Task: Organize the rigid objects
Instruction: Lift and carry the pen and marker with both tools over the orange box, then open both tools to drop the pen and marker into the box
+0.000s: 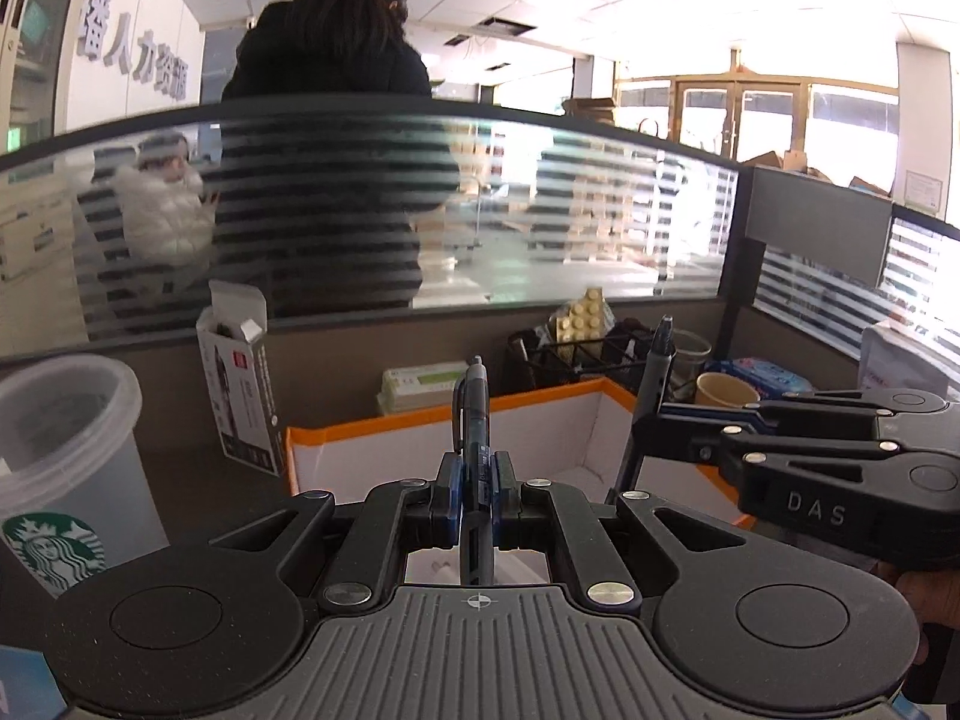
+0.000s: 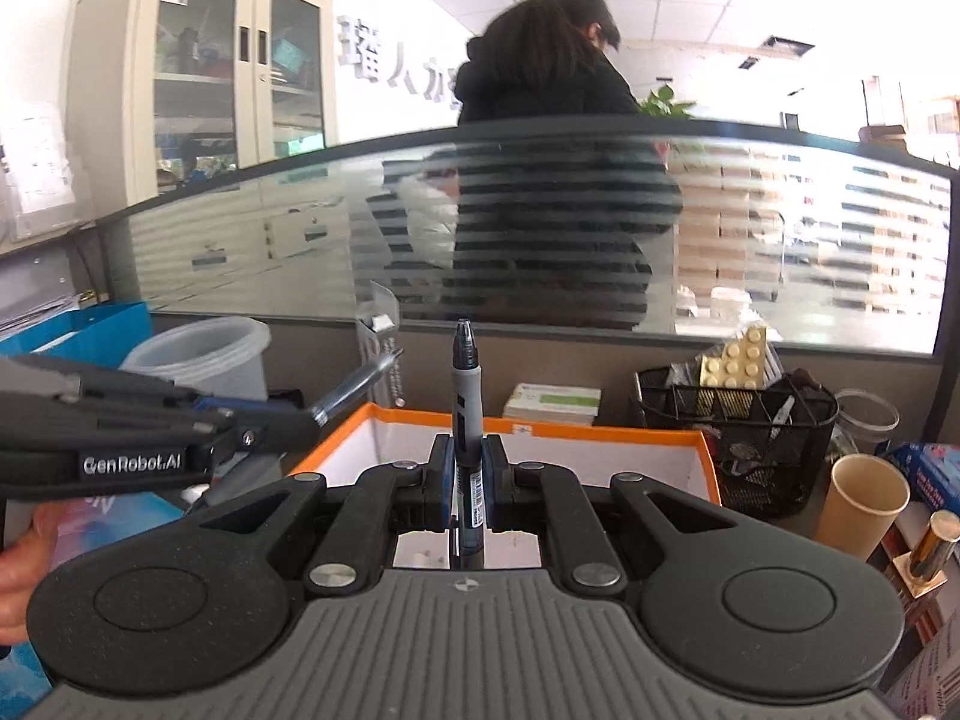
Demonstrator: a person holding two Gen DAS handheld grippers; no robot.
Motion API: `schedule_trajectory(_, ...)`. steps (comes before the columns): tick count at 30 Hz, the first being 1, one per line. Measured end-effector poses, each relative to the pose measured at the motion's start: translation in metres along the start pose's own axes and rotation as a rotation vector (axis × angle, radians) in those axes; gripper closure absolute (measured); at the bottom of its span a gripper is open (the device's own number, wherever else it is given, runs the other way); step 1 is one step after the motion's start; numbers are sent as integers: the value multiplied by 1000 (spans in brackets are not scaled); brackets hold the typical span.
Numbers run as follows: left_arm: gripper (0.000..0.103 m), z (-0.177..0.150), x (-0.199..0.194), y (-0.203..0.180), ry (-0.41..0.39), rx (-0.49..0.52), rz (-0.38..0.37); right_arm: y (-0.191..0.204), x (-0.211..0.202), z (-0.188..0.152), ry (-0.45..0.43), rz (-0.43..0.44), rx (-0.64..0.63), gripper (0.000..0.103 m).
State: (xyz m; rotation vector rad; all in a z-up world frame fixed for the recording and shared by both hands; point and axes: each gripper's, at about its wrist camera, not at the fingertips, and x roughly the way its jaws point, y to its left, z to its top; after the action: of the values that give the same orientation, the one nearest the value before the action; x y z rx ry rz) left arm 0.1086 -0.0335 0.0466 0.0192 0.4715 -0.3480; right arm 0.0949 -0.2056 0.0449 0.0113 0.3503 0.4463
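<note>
1. Left gripper (image 1: 477, 495) is clamped on a blue pen (image 1: 474, 414), which stands roughly upright between the pads. Right gripper (image 2: 467, 483) is clamped on a grey pen (image 2: 465, 384), also upright with its tip up. Both are held in the air above the orange-rimmed box (image 1: 540, 405).
2. Both grips sit low on the barrels, with most of each pen's length above the fingers. Risk: a pen pivots in the pads if it gets tilted or its tip clips something.
3. The grippers are close together. In the left view the right gripper (image 1: 690, 438) sits just beside the left one, so crossing paths over the box could knock the pens together.
4. The orange rim is the nearest edge. A pen coming in low could catch on it and get levered out of the pads, so stay above the rim until centred.
5. If the target is the black mesh organizer (image 2: 732, 426), it is already crowded with a blister pack (image 2: 738, 360) and other items. A pen could jam or tip the basket.
6. The paper cup (image 2: 864, 498) sits just beside the organizer on the right and is light, so a sweep would knock it over. The Starbucks cup (image 1: 60, 456) bounds the left side.
7. A glass partition (image 1: 540, 210) closes off the far edge. The most open room is straight over the box interior, which looks mostly bare, though its floor is largely hidden behind the grippers.
</note>
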Motion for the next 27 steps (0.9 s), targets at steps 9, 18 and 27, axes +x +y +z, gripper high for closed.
schedule_trajectory(9,96,-15,34,7,76,-26,3,-19,31,-19,75,3,43,94)
schedule_trajectory(18,96,-29,58,9,147,-38,2,-30,64,-34,187,30,90,94)
schedule_trajectory(27,96,-30,75,8,188,-43,10,-30,86,-39,267,19,81,94)
